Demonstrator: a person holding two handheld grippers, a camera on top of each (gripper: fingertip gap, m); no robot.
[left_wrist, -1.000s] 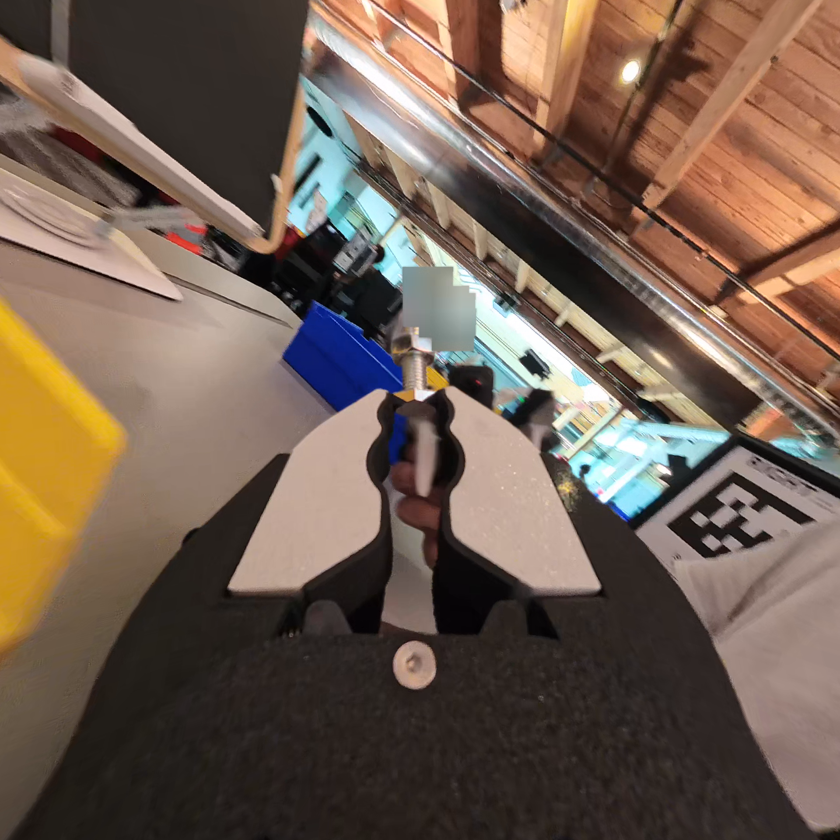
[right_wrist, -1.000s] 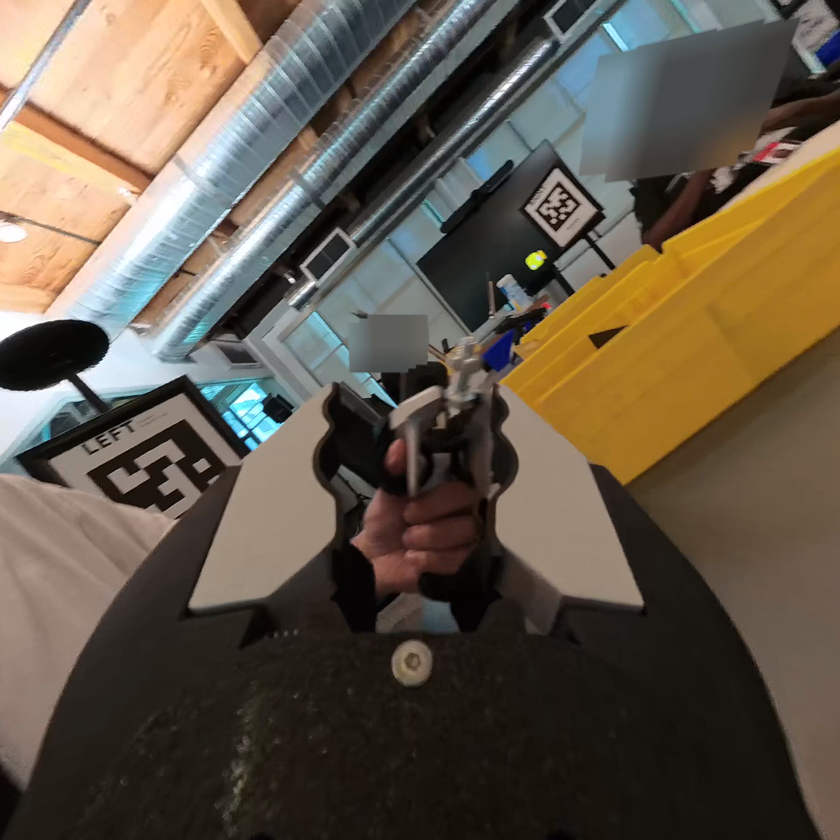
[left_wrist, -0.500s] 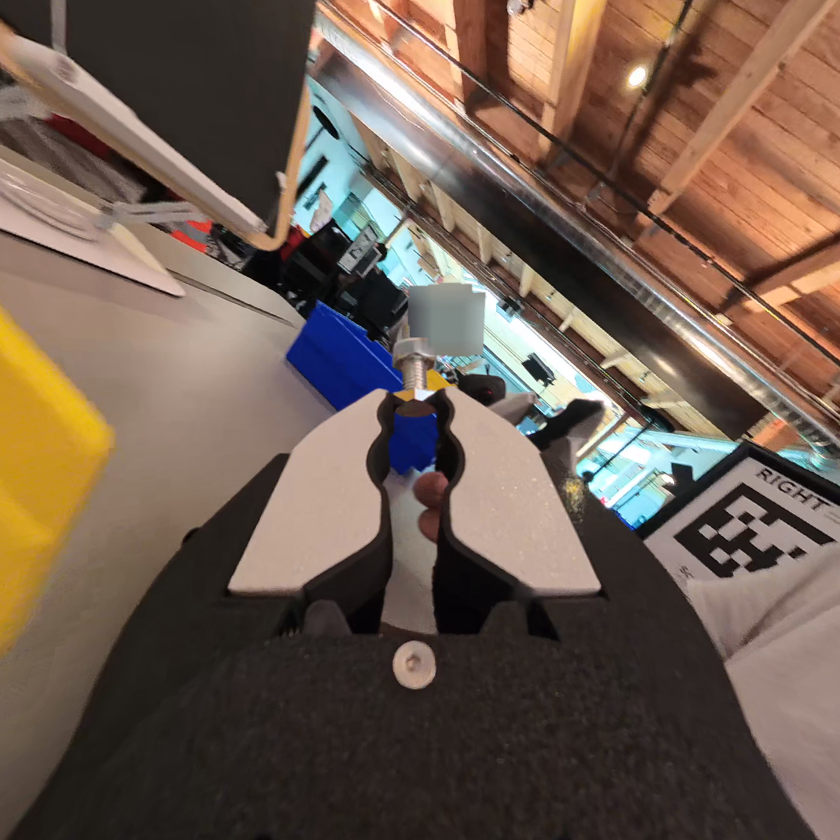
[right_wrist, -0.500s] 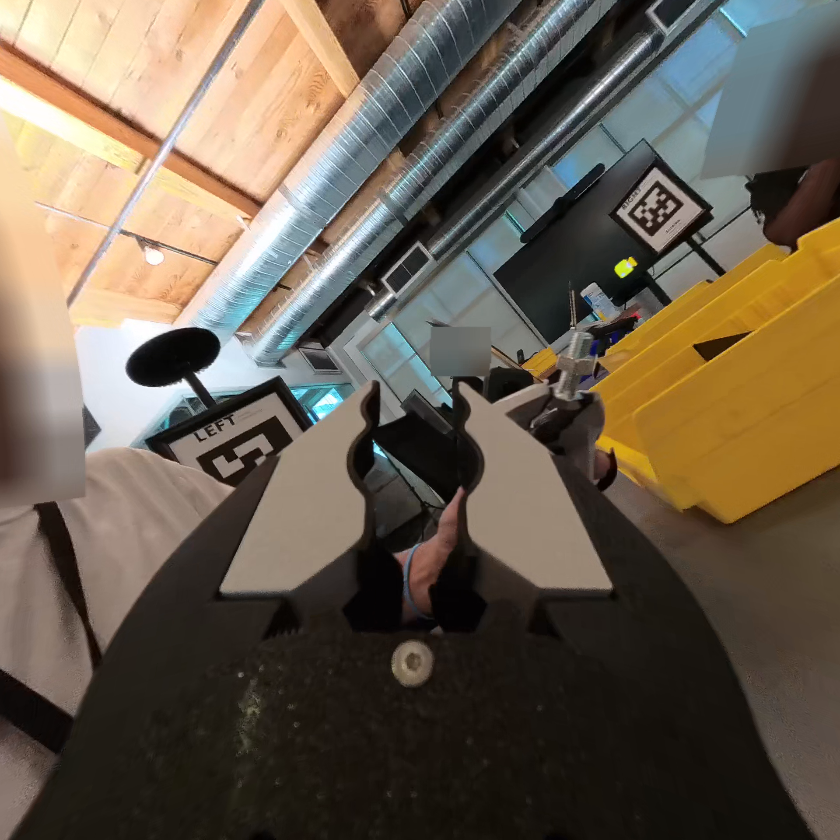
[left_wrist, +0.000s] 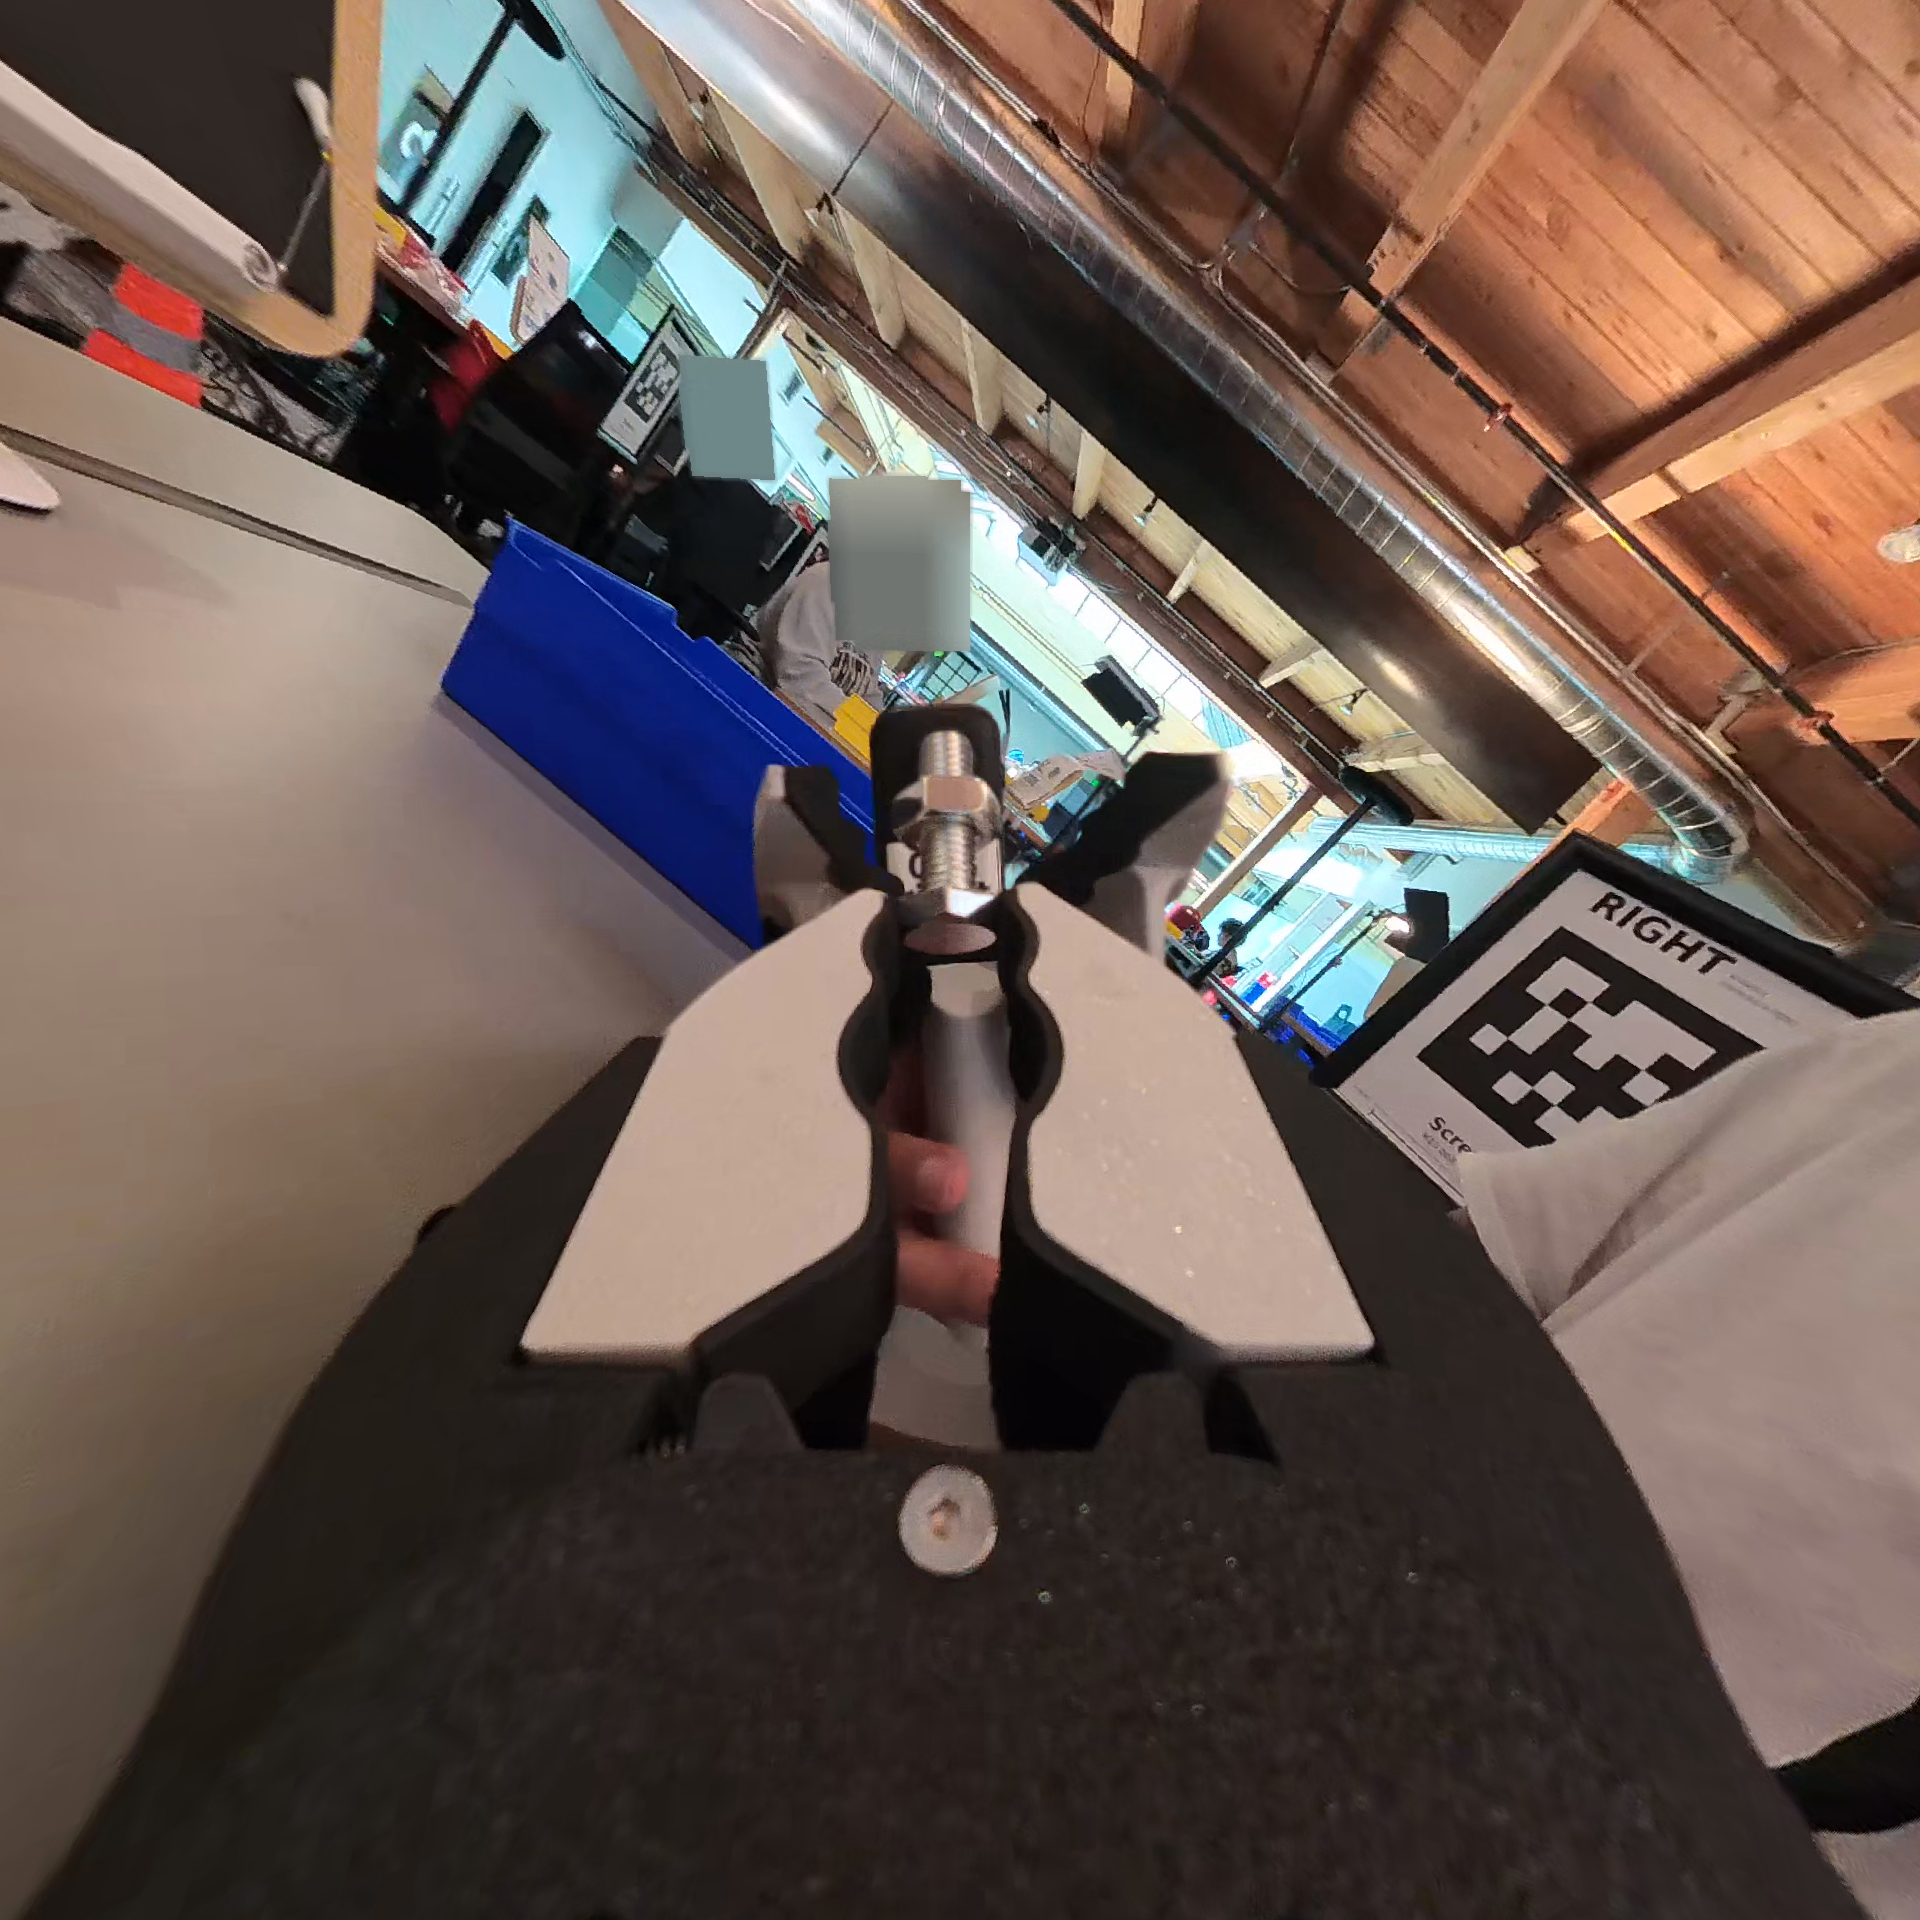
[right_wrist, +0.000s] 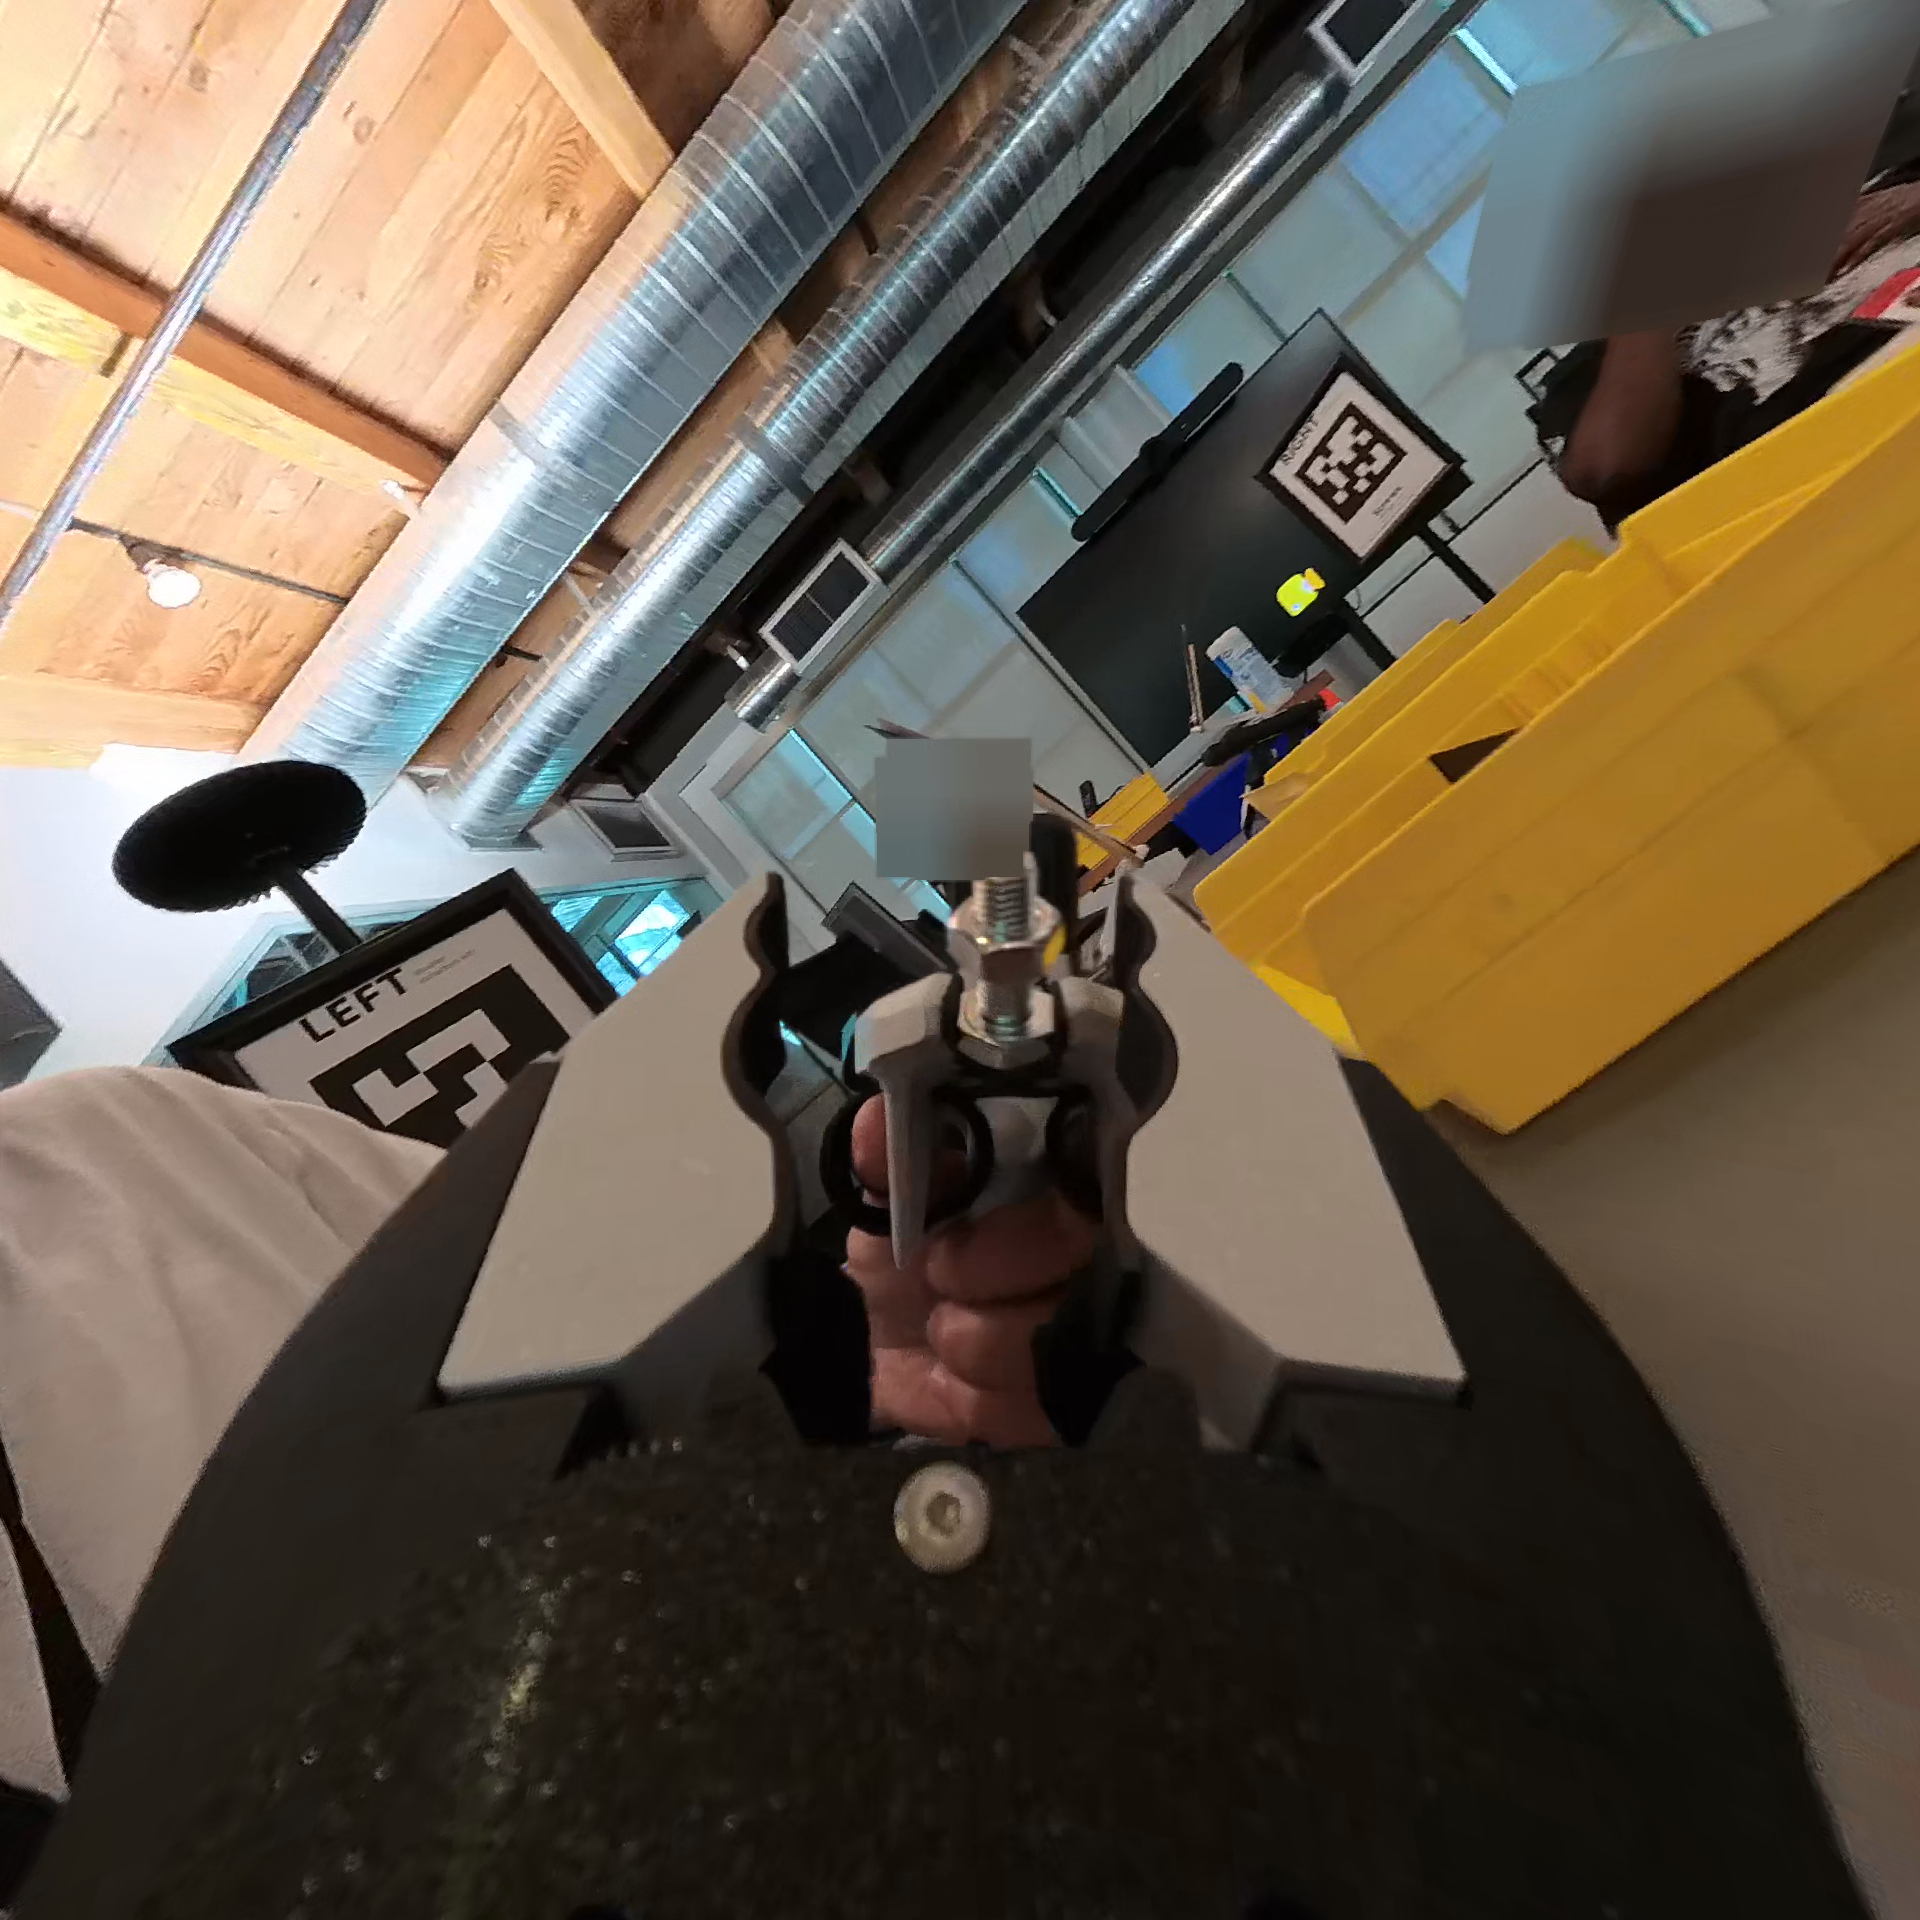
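- The left gripper (left_wrist: 948, 912), with pale grey finger plates on a black body, has its tips pressed together on the hex head of a silver threaded steel bolt (left_wrist: 943, 831); the bolt stands up out of the tips, raised above the table.
- A silver hex nut (left_wrist: 948, 802) sits partway along the bolt's thread, above the pinched head.
- The right gripper (right_wrist: 948, 914) is spread, its two grey fingers standing either side of the bolt and nut; whether they touch the nut cannot be told. In the left wrist view its tips show just behind the bolt.
- In the right wrist view a hand (right_wrist: 961, 1320) grips the left gripper's handle, seen through the gap.
- A stack of yellow plastic bins (right_wrist: 1621, 831) rests on the grey tabletop (right_wrist: 1714, 1351) to the right.
- A blue plastic bin (left_wrist: 613, 707) lies at the far left of the pale table in the left wrist view.
- Black-and-white square marker boards (left_wrist: 1600, 1029) stand near the person's pale sleeve (left_wrist: 1714, 1351).
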